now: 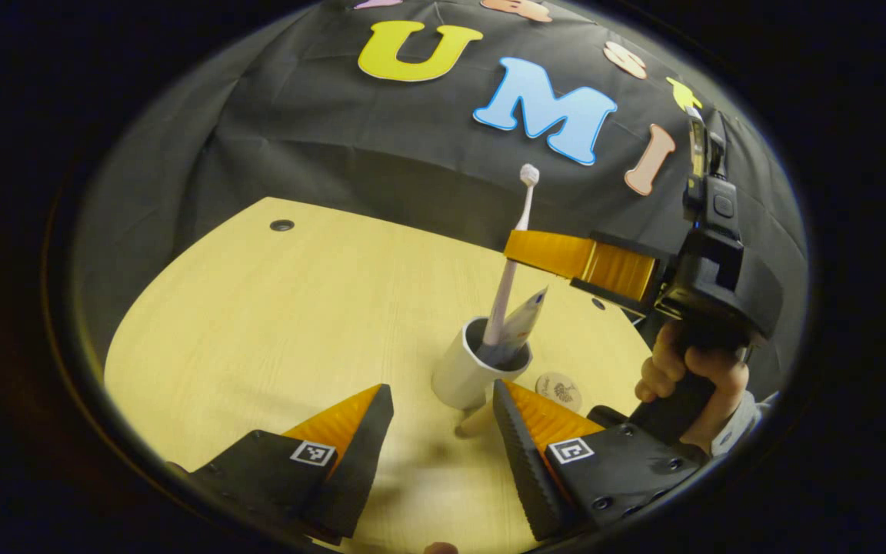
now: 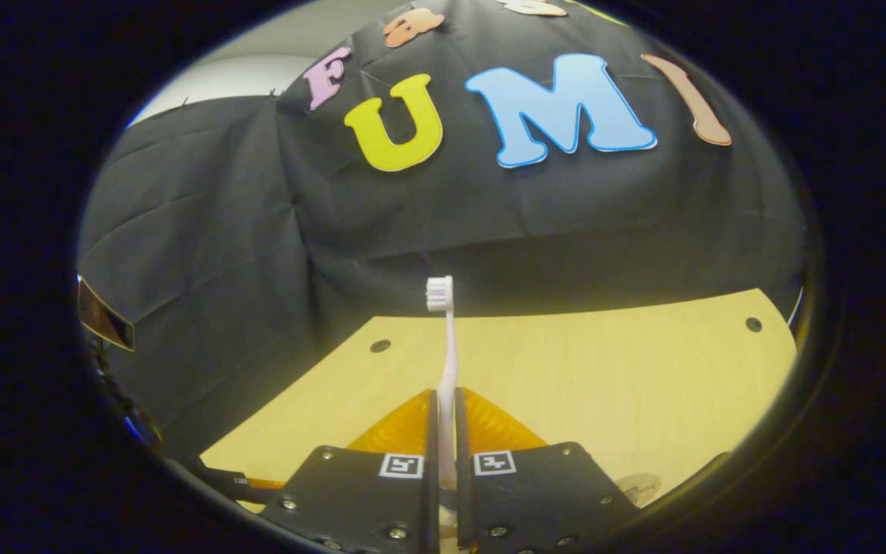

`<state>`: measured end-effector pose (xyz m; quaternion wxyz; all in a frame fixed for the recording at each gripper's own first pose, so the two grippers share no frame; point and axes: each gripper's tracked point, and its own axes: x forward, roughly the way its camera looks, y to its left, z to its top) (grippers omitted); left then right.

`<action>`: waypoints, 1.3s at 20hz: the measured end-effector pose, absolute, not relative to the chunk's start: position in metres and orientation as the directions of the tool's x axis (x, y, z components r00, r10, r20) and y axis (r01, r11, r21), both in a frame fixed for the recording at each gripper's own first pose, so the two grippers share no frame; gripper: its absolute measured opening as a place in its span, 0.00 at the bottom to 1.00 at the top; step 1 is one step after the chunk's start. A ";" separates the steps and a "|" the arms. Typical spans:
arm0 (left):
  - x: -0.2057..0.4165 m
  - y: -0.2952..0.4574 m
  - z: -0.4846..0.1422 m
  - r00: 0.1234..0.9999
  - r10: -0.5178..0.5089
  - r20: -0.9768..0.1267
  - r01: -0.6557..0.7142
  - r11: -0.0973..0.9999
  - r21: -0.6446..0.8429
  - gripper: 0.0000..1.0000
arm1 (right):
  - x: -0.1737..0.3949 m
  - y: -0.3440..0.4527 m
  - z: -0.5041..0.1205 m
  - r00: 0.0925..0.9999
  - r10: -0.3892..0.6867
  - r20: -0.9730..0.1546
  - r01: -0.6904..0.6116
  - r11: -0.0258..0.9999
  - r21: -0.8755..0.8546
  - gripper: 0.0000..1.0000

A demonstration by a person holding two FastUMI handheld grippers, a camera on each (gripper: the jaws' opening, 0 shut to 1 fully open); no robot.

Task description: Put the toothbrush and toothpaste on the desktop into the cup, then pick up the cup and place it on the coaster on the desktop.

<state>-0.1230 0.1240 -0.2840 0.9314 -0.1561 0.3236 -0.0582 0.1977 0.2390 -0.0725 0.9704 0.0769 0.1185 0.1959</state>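
In the left gripper view a white cup (image 1: 464,373) stands on the wooden desktop (image 1: 274,323) just beyond my left gripper (image 1: 440,394), whose fingers are open on either side of its base. A toothpaste tube (image 1: 526,317) leans inside the cup. The pale pink toothbrush (image 1: 511,269) stands upright with its lower end in the cup and its bristle head at the top. My right gripper (image 1: 524,250) is shut on its handle above the rim. In the right gripper view the toothbrush (image 2: 449,354) rises from between the shut fingers of the right gripper (image 2: 444,404).
A small round coaster (image 1: 558,390) lies on the desktop just right of the cup, and its edge shows at the lower right as the coaster (image 2: 641,487). A hand (image 1: 689,377) holds the right gripper's grip. Black cloth walls the table's far side. Small holes (image 1: 282,225) dot the desktop.
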 end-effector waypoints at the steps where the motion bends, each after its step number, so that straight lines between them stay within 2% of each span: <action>1: -0.122 0.124 -0.285 0.783 -0.211 -0.585 0.006 0.943 -0.332 0.87 | 0.198 0.239 -0.076 0.894 0.394 -0.213 -0.360 0.915 0.180 0.10; 2: -0.121 0.123 -0.286 0.782 -0.214 -0.586 0.006 0.942 -0.336 0.86 | 0.197 0.238 -0.079 0.891 0.395 -0.226 -0.363 0.916 0.169 0.10; 3: -0.119 0.122 -0.286 0.780 -0.218 -0.587 0.008 0.941 -0.340 0.86 | 0.195 0.236 -0.081 0.889 0.393 -0.236 -0.364 0.918 0.159 0.15; 4: -0.118 0.120 -0.286 0.779 -0.220 -0.587 0.008 0.940 -0.342 0.87 | 0.195 0.234 -0.081 0.888 0.391 -0.243 -0.364 0.920 0.149 0.24; 6: -0.116 0.117 -0.286 0.777 -0.225 -0.588 0.012 0.939 -0.343 0.86 | 0.192 0.231 -0.082 0.890 0.384 -0.247 -0.360 0.923 0.139 0.34; 7: -0.115 0.115 -0.286 0.776 -0.228 -0.588 0.017 0.940 -0.342 0.86 | 0.192 0.228 -0.080 0.892 0.380 -0.245 -0.357 0.924 0.136 0.41; 8: -0.113 0.111 -0.287 0.775 -0.231 -0.588 0.021 0.940 -0.341 0.86 | 0.193 0.225 -0.077 0.897 0.371 -0.242 -0.349 0.928 0.132 0.54; 11: -0.106 0.102 -0.287 0.771 -0.241 -0.589 0.036 0.941 -0.337 0.86 | 0.190 0.212 -0.069 0.912 0.342 -0.225 -0.322 0.939 0.124 0.67; 12: -0.104 0.097 -0.288 0.771 -0.243 -0.589 0.041 0.942 -0.334 0.86 | 0.189 0.206 -0.065 0.918 0.330 -0.221 -0.310 0.943 0.120 0.76; 20: -0.089 0.069 -0.309 0.737 -0.238 -0.632 0.051 0.953 -0.299 0.87 | 0.171 0.150 -0.045 0.945 0.253 -0.206 -0.232 0.965 0.121 0.77; 26: -0.077 0.071 -0.341 0.650 -0.193 -0.735 0.027 0.972 -0.232 0.87 | 0.150 0.106 -0.049 0.950 0.193 -0.244 -0.160 0.976 0.149 0.77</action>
